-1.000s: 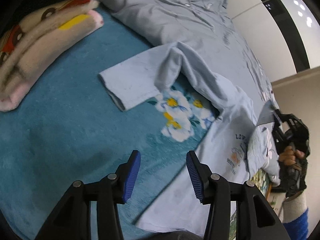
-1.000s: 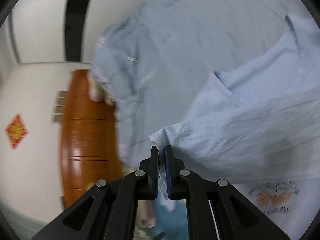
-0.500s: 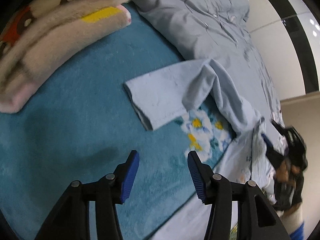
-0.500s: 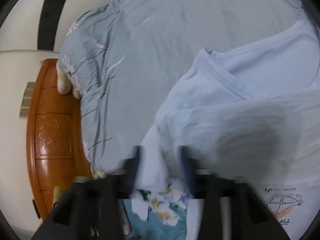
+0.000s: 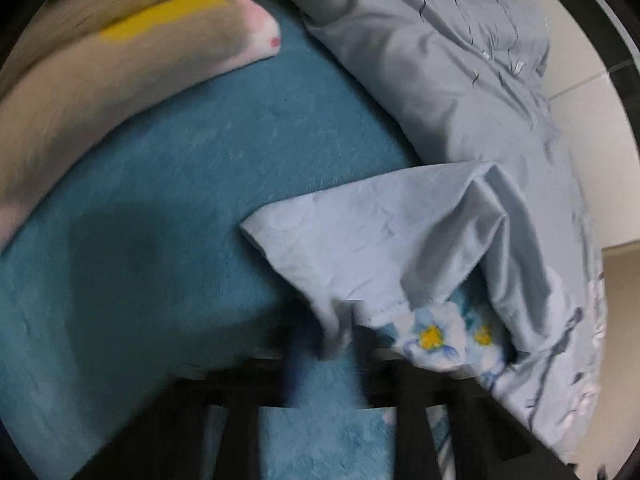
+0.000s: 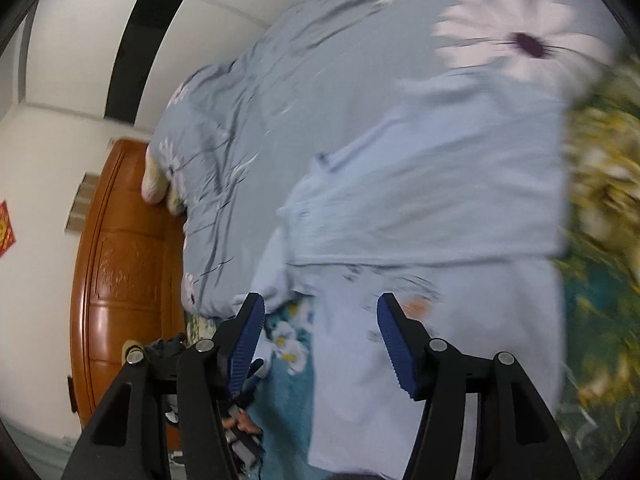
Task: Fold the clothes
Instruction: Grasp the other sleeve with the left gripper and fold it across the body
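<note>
One pale blue cotton T-shirt (image 6: 432,216) lay centre frame on teal floral blanket (image 5: 160,200) (thin, limp, light). Left gripper (image 5: 326,344), blurred, straddled sleeve hem (image 5: 332,320); closure unclear. Right gripper (image 6: 320,340) spread wide, empty. Hems, corners likely best holds.

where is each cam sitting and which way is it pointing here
Left wrist: sits on the left gripper, facing along its blurred fingers at the light blue T-shirt sleeve on the teal blanket.
Right wrist: sits on the right gripper, open, facing the folded T-shirt, grey floral duvet and wooden headboard.
Shared: T-shirt, blanket, duvet.
</note>
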A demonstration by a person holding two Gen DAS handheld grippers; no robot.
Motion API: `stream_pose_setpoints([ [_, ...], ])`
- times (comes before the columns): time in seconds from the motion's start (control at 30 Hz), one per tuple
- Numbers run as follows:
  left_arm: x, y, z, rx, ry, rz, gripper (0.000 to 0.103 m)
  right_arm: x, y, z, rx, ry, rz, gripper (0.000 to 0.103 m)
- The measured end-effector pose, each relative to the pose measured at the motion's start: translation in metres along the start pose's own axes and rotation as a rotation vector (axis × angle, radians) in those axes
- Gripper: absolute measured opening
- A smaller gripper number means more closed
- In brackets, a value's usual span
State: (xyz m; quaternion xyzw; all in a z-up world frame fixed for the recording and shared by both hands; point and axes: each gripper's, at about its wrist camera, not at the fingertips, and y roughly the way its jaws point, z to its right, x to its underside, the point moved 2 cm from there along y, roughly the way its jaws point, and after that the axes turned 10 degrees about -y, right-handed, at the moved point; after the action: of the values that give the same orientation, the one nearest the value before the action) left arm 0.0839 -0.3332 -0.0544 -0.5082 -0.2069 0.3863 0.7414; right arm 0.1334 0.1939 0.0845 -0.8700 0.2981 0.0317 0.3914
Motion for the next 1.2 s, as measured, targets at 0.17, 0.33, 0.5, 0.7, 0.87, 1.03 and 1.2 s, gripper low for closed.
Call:
stream_pose_setpoints([
  [0.17,-0.009,-0.040,0.023,-0.031,0.108,0.120,0.005,0.028,-0.051,0.031,-0.001,0.056,0.040,0.060],
  [0.33,-0.026,-0.123,0.070,0.005,0.282,0.319,0.005,0.044,-0.079,0.046,-0.043,0.085,0.073,0.060],
  [0.5,-0.030,-0.196,0.116,0.060,0.400,0.454,0.005,0.053,-0.092,0.056,-0.107,0.107,0.094,0.060],
  [0.7,0.008,-0.229,0.186,0.163,0.550,0.477,0.005,0.064,-0.112,0.079,-0.149,0.140,0.129,0.060],
  [0.87,0.070,-0.231,0.269,0.247,0.717,0.453,0.005,0.074,-0.136,0.109,-0.159,0.195,0.175,0.060],
  [1.03,0.150,-0.215,0.350,0.311,0.897,0.400,0.006,0.086,-0.162,0.141,-0.140,0.237,0.238,0.060],
  [1.2,0.244,-0.173,0.409,0.349,1.070,0.302,0.006,0.095,-0.172,0.170,-0.124,0.293,0.255,0.060],
])
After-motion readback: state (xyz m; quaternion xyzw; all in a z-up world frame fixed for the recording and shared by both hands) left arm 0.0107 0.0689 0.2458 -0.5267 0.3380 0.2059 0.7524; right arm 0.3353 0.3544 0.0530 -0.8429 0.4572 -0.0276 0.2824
